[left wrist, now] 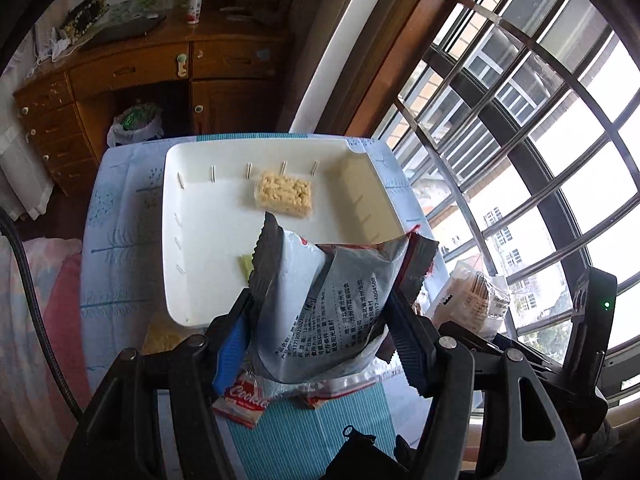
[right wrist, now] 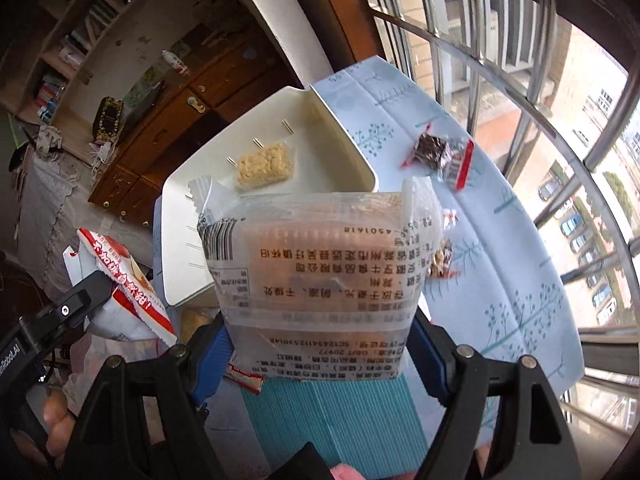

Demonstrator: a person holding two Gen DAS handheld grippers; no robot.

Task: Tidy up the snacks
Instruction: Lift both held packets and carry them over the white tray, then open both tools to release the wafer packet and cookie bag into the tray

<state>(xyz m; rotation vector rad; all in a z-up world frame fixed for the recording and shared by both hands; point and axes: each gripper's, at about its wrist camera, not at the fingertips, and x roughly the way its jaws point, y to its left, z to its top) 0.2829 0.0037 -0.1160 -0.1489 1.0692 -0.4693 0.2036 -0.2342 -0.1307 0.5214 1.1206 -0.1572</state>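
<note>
The crinkled silver foil snack bag with red trim (left wrist: 320,312) is pinched between the fingers of the left gripper (left wrist: 320,320), held in the air above the near edge of the shallow white plastic tray (left wrist: 200,220), probably so it can be dropped inside. The clear plastic packet printed with dark text and a barcode (right wrist: 320,272) is clamped the same way by the right gripper (right wrist: 320,344), upright and also facing the tray. One clear-wrapped pale rice-crisp block (left wrist: 285,193) already lies near the tray's far wall, which suggests the tray is the collecting place. The tray rests on a tabletop covered in a pale blue tree-patterned cloth (right wrist: 500,280), where a small dark red-edged wrapper (right wrist: 438,156) waits loose beside it, near the barred window (left wrist: 520,120).
</note>
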